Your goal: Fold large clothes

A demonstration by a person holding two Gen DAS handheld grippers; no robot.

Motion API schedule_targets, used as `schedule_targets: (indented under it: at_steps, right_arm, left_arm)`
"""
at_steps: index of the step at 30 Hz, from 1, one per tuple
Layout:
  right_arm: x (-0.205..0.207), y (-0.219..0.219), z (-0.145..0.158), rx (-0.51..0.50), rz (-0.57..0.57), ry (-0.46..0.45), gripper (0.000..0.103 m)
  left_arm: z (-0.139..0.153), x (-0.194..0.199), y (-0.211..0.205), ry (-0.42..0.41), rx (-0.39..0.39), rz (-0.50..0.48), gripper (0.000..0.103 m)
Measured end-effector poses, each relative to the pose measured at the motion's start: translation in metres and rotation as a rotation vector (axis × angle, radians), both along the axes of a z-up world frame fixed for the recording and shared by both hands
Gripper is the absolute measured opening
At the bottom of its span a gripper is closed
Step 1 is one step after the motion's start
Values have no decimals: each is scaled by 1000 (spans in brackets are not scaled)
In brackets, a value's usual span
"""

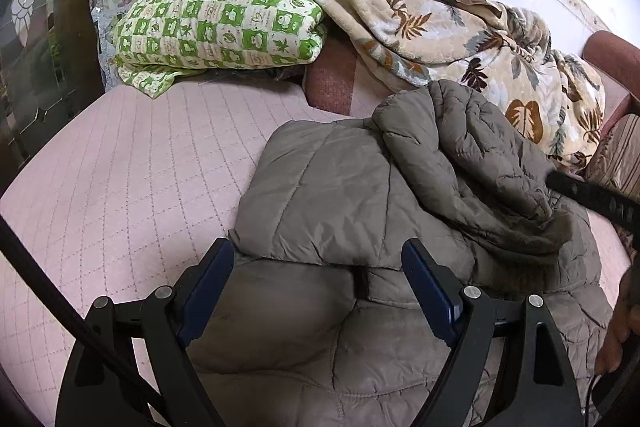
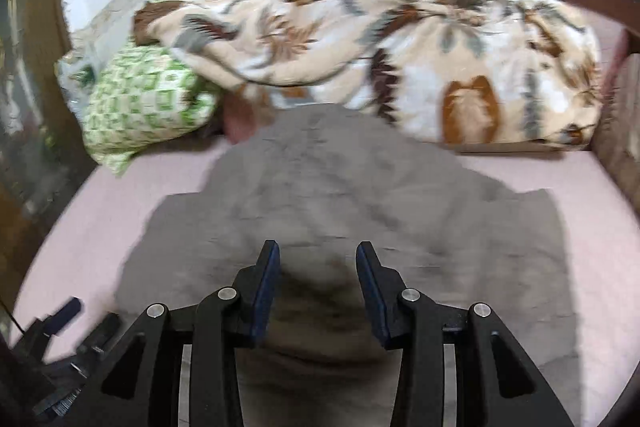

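A grey-brown quilted puffer jacket (image 1: 360, 195) lies partly folded on a pink quilted bed cover (image 1: 132, 163). One part is turned over on top at the right. My left gripper (image 1: 320, 259) is open, its fingers wide apart just above the jacket's near fold. The right gripper shows as a black bar (image 1: 592, 195) at the right edge, against the jacket. In the blurred right wrist view the jacket (image 2: 340, 195) spreads below my right gripper (image 2: 318, 259), which is open and holds nothing. The left gripper (image 2: 68, 323) shows at the lower left there.
A green-and-white patterned quilt (image 1: 212, 23) and a beige leaf-print blanket (image 1: 460, 31) are heaped at the back against a white wall. A striped cushion (image 1: 616, 159) sits at the right. A dark wooden door frame (image 1: 48, 47) stands at the left.
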State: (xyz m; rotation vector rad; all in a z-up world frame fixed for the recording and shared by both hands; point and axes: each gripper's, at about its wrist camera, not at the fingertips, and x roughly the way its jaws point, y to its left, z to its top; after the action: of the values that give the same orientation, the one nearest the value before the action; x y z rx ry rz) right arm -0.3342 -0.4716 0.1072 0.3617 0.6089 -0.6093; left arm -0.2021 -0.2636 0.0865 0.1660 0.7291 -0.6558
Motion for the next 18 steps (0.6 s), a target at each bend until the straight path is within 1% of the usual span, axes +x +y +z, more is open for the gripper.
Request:
schedule_targets:
  at_steps: [1, 3, 6, 9, 10, 12, 14, 18]
  right_arm:
    - [-3, -1, -2, 0, -4, 10, 44]
    - [-10, -4, -16, 16, -11, 40, 44]
    - [-10, -4, -42, 42, -7, 93, 44]
    - [-8, -4, -70, 70, -8, 127, 44]
    - [-8, -5, -74, 71, -11, 132, 44]
    - [-6, -4, -73, 65, -15, 142, 44]
    - [-7, -1, -64, 50, -14, 143, 44]
    - [-10, 15, -35, -7, -17, 76, 44]
  left_arm:
    - [-1, -1, -2, -4, 5, -3, 85]
    - [-1, -3, -4, -11, 13, -9, 85]
    - [-3, -7, -7, -24, 29, -17, 85]
    - [-7, -8, -11, -31, 50, -25, 85]
    - [-8, -8, -11, -30, 55, -27, 85]
    - [-9, -8, -12, -26, 59, -29, 85]
    - [-8, -7, -12, -21, 52, -29, 85]
    - [-6, -7, -11, -25, 45, -28, 85]
